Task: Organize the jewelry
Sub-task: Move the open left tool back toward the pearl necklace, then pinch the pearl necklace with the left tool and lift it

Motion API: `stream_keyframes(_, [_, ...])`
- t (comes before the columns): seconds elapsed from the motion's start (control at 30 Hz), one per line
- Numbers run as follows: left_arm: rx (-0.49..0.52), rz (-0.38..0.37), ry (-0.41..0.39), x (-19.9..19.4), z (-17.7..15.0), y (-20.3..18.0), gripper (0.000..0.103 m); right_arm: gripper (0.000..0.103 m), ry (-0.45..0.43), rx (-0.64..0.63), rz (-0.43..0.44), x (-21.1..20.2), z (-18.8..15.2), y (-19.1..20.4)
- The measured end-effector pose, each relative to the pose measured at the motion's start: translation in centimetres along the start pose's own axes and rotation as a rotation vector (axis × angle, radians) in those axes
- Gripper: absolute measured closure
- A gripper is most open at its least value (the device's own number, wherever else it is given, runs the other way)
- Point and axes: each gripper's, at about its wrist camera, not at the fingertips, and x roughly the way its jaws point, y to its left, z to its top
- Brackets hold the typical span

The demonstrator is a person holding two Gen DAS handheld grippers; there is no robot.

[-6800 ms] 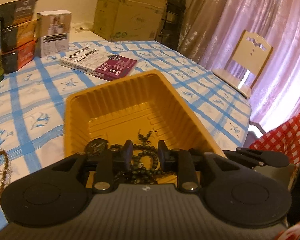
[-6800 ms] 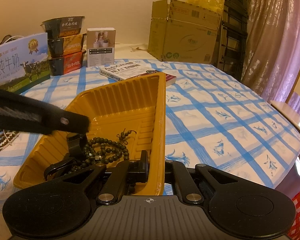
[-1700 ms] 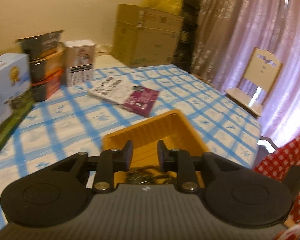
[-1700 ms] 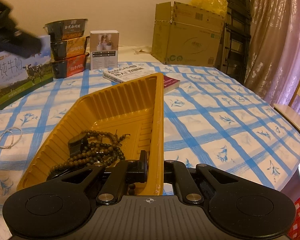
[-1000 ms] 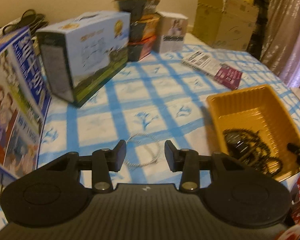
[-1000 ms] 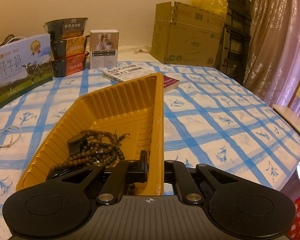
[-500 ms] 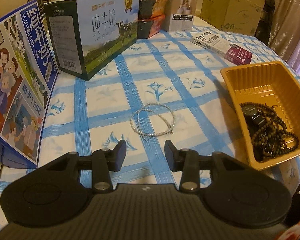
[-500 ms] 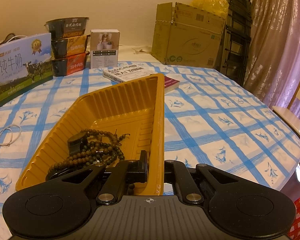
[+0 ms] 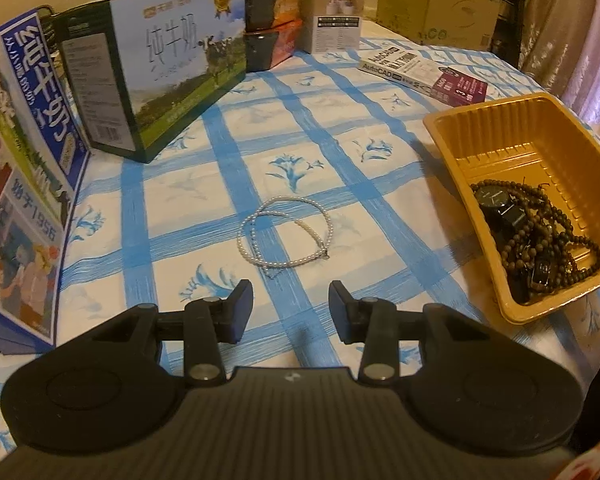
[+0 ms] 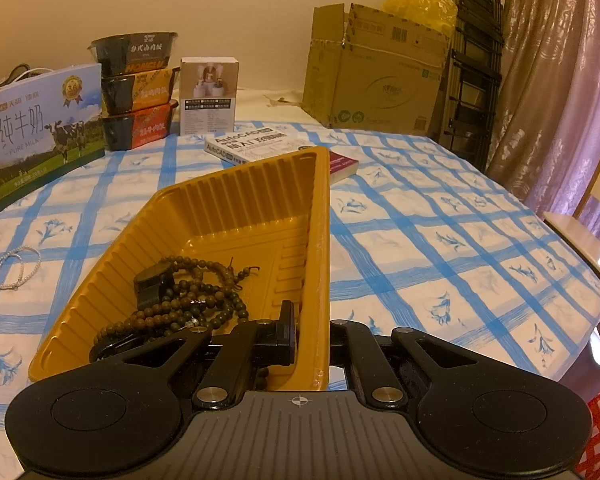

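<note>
A white pearl necklace (image 9: 286, 234) lies coiled on the blue-checked tablecloth, just ahead of my left gripper (image 9: 291, 304), which is open with nothing between its fingers. The same pearl necklace (image 10: 14, 268) shows small at the far left of the right wrist view. A yellow plastic tray (image 9: 500, 118) to the right holds dark wooden bead strings (image 9: 556, 236) and a black watch (image 9: 498, 204). My right gripper (image 10: 312, 334) is shut on the near wall of the yellow tray (image 10: 236, 196), one finger inside by the beads (image 10: 196, 292), one outside.
Milk cartons (image 9: 168, 76) and a blue printed box (image 9: 16, 160) stand at the left. Stacked food bowls (image 10: 136, 92), a small white box (image 10: 208, 96) and a book (image 10: 260, 146) lie behind the tray. Cardboard boxes (image 10: 380, 76), curtains and a chair (image 10: 588, 224) are beyond.
My left gripper has sunk toward the tablecloth, and the pearl necklace now looks larger and nearer its open fingers. The right gripper and the tray have stayed still.
</note>
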Motion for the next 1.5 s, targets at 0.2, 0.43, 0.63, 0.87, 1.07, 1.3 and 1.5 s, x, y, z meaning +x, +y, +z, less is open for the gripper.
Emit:
stream_keyframes(0.2, [0.035,-0.01,0.007,1.5,0.5,-0.8,0.066,0.097,0.0,-0.003,0.0,0.0,0.0,0.0])
stream_keyframes(0.43, [0.077,-0.024,0.008,4.5,1.6,-2.4,0.066,0.097,0.001,-0.005,-0.001,0.0,0.0,0.1])
stream_keyframes(0.63, [0.103,-0.006,0.033,7.4,2.5,-3.0,0.069,0.097,0.003,-0.011,0.0,0.1,0.0,-0.1])
stream_keyframes(0.87, [0.088,-0.001,0.052,9.0,3.0,-2.7,0.074,0.097,0.006,-0.014,0.0,0.1,-0.1,-0.1])
stream_keyframes(1.07, [0.068,-0.015,0.049,9.4,3.0,-2.6,0.078,0.097,0.008,-0.014,-0.001,0.2,-0.1,0.0])
stream_keyframes(1.3, [0.066,-0.047,0.045,9.1,2.6,-2.1,0.101,0.097,0.009,-0.013,-0.002,0.2,-0.1,-0.1])
stream_keyframes(1.5, [0.079,-0.053,0.06,7.2,1.0,-0.9,0.102,0.097,0.009,-0.013,-0.001,0.3,-0.1,0.0])
